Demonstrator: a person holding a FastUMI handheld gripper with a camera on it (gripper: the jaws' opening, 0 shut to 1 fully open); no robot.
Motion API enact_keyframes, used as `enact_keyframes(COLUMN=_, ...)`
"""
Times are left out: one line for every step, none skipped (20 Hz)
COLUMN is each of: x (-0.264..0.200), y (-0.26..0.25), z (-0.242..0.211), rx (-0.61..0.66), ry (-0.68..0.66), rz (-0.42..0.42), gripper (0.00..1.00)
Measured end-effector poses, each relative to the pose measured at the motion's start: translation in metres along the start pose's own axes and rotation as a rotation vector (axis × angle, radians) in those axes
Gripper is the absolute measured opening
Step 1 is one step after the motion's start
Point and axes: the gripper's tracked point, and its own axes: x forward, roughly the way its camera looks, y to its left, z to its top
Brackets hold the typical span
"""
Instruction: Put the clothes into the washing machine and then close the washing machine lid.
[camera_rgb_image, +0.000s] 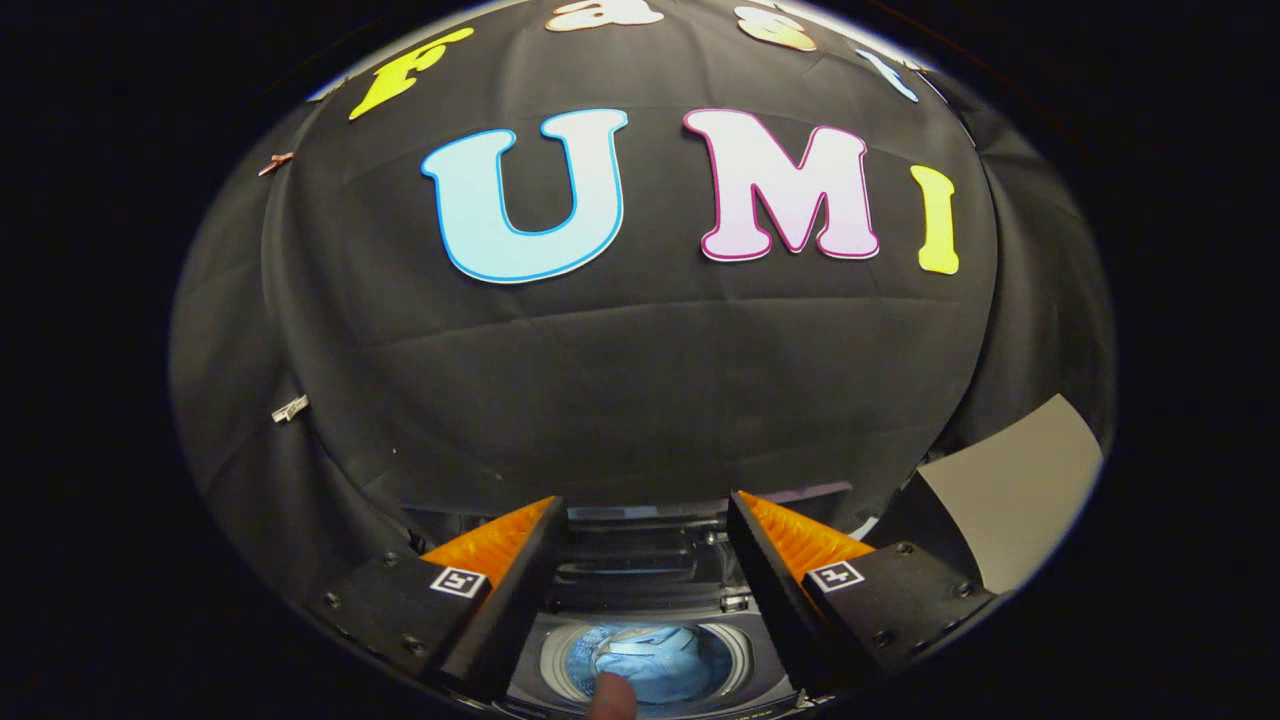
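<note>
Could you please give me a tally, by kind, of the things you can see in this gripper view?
Washing machine, lid up: 1
Clothes, bluish bundle in the drum: 1
Grey board beside the machine: 1
Gripper, fingers open, above the drum: 1
Fingertip of a person at the drum's near rim: 1
Total: 5

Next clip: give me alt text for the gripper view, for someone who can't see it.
The gripper, fingers spread wide and holding nothing, hangs above an open top-loading washing machine, whose drum holds light blue clothes seen between the fingers. A fingertip shows at the drum's near edge, and black cloth hangs behind the machine.
</note>
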Motion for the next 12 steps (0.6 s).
enact_keyframes(x=0.006, y=0.003, z=-0.003, rx=0.004, ry=0.015, rz=0.004, gripper=1.00)
enact_keyframes(x=0.017, y=0.009, z=-0.004, rx=0.001, ry=0.024, rz=0.010, gripper=1.00)
enact_keyframes(x=0.025, y=0.009, z=-0.008, rx=-0.014, ry=0.043, rz=-0.001, gripper=1.00)
enact_keyframes(x=0.034, y=0.010, z=-0.013, rx=-0.036, ry=0.061, rz=-0.015, gripper=1.00)
enact_keyframes(x=0.038, y=0.008, z=-0.014, rx=-0.056, ry=0.060, rz=-0.033, gripper=1.00)
enact_keyframes(x=0.041, y=0.009, z=-0.014, rx=-0.079, ry=0.053, rz=-0.034, gripper=1.00)
enact_keyframes(x=0.044, y=0.010, z=-0.021, rx=-0.092, ry=0.072, rz=-0.033, gripper=1.00)
enact_keyframes(x=0.044, y=0.011, z=-0.016, rx=-0.091, ry=0.056, rz=-0.035, gripper=1.00)
enact_keyframes(x=0.044, y=0.011, z=-0.019, rx=-0.088, ry=0.069, rz=-0.034, gripper=1.00)
enact_keyframes(x=0.042, y=0.010, z=-0.020, rx=-0.077, ry=0.074, rz=-0.031, gripper=1.00)
enact_keyframes(x=0.041, y=0.010, z=-0.020, rx=-0.076, ry=0.074, rz=-0.027, gripper=1.00)
enact_keyframes(x=0.040, y=0.009, z=-0.021, rx=-0.073, ry=0.076, rz=-0.028, gripper=1.00)
